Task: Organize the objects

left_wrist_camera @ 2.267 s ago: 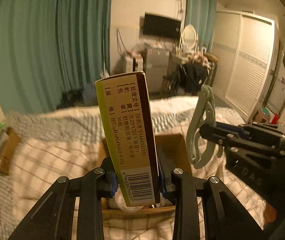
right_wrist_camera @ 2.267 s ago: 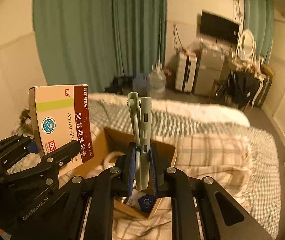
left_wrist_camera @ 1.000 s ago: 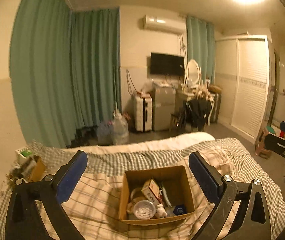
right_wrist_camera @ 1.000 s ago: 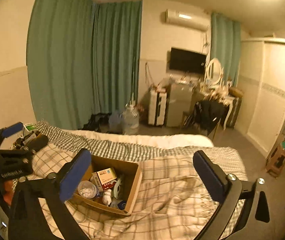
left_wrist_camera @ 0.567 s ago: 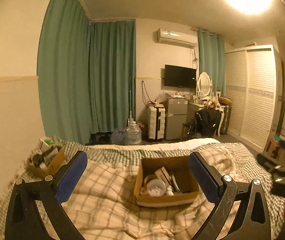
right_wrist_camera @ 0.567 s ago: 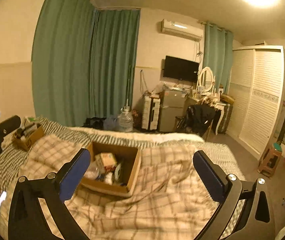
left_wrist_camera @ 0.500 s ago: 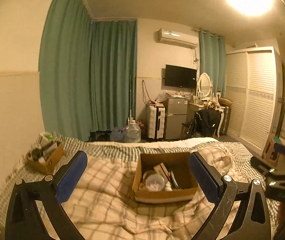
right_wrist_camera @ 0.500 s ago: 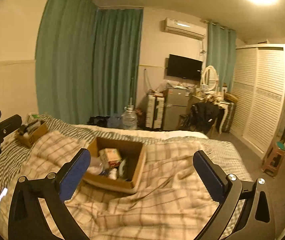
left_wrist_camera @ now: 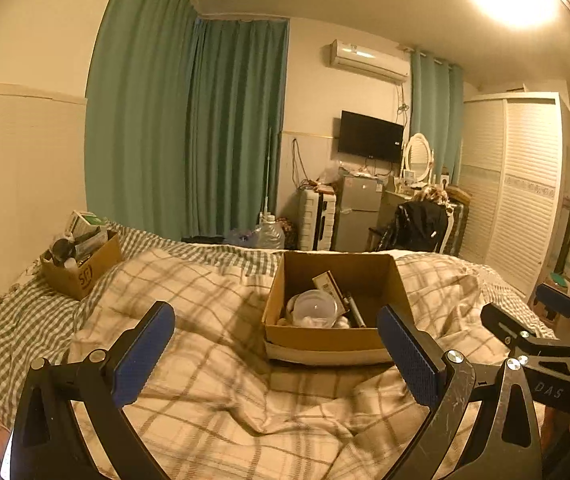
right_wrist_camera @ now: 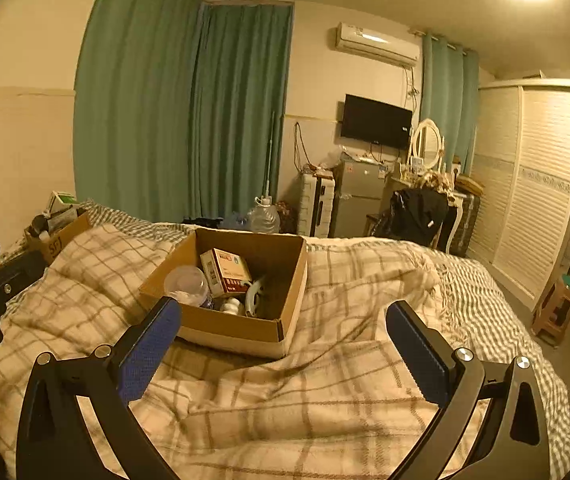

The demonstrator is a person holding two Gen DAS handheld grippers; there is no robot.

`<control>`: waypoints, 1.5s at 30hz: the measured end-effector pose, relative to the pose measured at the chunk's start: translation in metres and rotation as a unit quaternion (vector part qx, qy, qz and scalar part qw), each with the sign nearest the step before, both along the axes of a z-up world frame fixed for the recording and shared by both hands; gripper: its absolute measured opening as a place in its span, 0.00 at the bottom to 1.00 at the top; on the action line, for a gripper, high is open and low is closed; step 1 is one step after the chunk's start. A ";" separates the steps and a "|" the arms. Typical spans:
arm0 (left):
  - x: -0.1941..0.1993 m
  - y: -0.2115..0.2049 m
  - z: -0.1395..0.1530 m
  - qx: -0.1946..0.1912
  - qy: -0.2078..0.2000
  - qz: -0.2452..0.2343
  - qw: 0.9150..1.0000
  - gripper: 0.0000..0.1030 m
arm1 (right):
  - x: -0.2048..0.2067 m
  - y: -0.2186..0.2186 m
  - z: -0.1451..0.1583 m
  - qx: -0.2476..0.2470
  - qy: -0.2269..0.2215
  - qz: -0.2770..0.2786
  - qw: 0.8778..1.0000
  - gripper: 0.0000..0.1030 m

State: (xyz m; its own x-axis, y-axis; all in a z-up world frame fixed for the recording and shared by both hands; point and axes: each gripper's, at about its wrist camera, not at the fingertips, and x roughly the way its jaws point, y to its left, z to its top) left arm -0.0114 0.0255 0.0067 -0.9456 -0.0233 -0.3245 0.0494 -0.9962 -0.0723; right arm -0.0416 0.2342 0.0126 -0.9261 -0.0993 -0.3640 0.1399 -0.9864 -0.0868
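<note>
Both tools are hanging spread and empty above the plaid blanket: the left tool and right tool are no longer pinching the medicine box and pale clip, which are now lying in the open cardboard box at 12 o'clock. That drop-off seems done. At 10 o'clock, further off, a second box is sitting, probably holding the next items.
</note>
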 end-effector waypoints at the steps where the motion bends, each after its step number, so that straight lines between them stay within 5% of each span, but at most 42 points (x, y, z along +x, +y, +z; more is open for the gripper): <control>1: 0.000 0.001 -0.001 0.000 -0.002 -0.001 1.000 1.00 | 0.000 0.001 -0.002 -0.002 -0.002 -0.001 1.000 1.00; 45: 0.000 0.006 -0.004 -0.013 -0.012 -0.013 1.000 1.00 | 0.001 0.001 -0.006 0.001 -0.004 -0.016 1.000 1.00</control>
State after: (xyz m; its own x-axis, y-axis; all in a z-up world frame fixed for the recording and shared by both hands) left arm -0.0116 0.0315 0.0024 -0.9377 -0.0076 -0.3473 0.0247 -0.9987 -0.0450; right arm -0.0410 0.2348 0.0065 -0.9259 -0.0686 -0.3715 0.1088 -0.9901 -0.0884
